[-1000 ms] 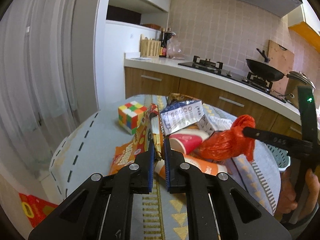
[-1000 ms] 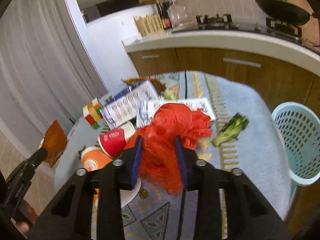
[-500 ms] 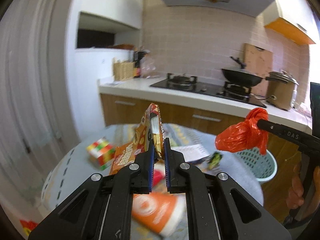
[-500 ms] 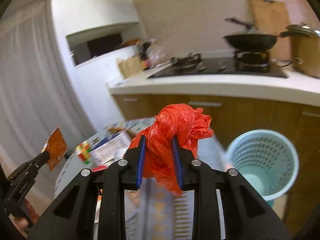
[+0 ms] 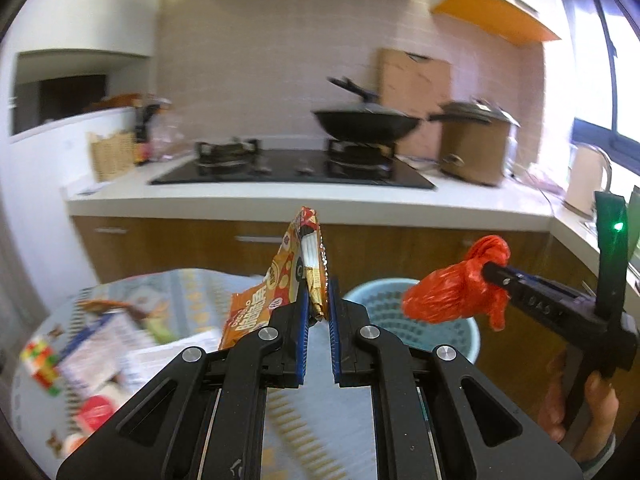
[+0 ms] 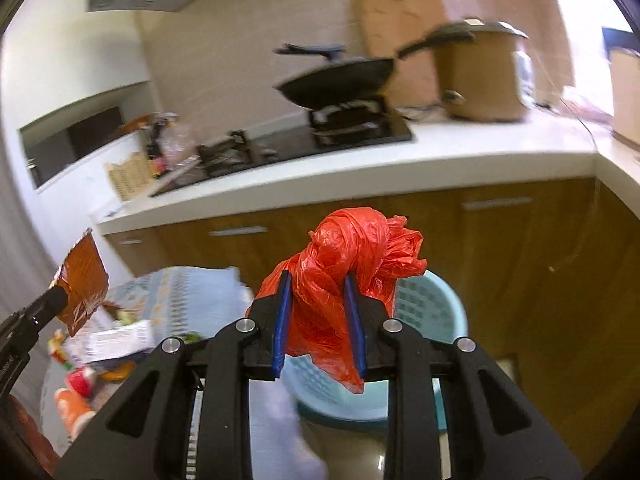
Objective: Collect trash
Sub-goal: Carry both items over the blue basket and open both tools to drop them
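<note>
Left wrist: our left gripper [image 5: 318, 312] jaws clamp the wrapper [image 5: 298, 268], long axis upright; right gripper [image 6: 318, 304] jaws grip the bag [image 6: 352, 256] above the basket [image 6: 432, 312].

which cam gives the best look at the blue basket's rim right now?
Left wrist. The blue basket shows most of its rim and perforated wall beyond the left claw, only partly covered by the red bag. In the right wrist view the bag and right claw hide most of the basket.
</note>
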{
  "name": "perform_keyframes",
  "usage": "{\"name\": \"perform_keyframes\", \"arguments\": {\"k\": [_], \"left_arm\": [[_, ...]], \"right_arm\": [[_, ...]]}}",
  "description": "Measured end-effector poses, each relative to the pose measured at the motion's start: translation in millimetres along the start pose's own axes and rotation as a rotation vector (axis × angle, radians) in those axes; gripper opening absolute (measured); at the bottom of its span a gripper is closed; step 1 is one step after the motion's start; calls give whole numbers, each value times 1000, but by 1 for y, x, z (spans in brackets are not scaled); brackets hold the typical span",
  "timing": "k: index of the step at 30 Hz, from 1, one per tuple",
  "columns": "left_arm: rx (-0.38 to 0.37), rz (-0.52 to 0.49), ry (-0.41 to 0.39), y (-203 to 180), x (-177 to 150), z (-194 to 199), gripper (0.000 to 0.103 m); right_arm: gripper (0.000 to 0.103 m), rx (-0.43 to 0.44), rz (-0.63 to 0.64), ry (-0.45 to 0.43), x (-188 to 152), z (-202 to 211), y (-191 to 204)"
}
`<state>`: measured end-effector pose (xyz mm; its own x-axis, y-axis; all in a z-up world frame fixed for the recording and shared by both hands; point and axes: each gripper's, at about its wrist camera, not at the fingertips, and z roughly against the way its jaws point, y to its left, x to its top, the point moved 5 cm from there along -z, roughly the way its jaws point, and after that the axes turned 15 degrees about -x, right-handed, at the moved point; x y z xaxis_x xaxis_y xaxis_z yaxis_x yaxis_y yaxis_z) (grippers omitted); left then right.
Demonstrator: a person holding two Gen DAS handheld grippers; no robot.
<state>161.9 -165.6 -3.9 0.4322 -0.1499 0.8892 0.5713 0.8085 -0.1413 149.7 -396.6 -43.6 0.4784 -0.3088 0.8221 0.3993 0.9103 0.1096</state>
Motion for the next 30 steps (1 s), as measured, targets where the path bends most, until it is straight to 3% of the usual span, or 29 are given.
{"name": "perform_keyframes", "arguments": {"k": [8,15,18,20,21,22,23,24,30], "left_arm": [[-167,-8,98,-36,-22,-92,7],[-217,25,209,-37,-51,-144,9],[-225,48,247,-31,-62,-156,14],[-229,58,264,-29,-66,-160,28],[-222,61,266,-28,-67,-160,42],[-215,64,264,-27,-68,-160,48],[-214,66,260,-26,-68,-158,49],[-213,69,259,-24,-69,-157,49],[-200,77,239,-20,-63,-145,51]], "right_arm": [[23,-119,10,94,-32,-54,-38],[24,-135,23,185,-54,-96,-45],[25,-138,29,214,-60,-106,-45],[27,-134,34,232,-63,-110,-45],[31,-135,36,236,-63,-111,-44],[35,-135,36,237,-62,-111,-44],[47,-137,35,231,-62,-110,-44],[51,-141,33,222,-62,-109,-44],[51,-126,21,210,-56,-104,-42]]}}
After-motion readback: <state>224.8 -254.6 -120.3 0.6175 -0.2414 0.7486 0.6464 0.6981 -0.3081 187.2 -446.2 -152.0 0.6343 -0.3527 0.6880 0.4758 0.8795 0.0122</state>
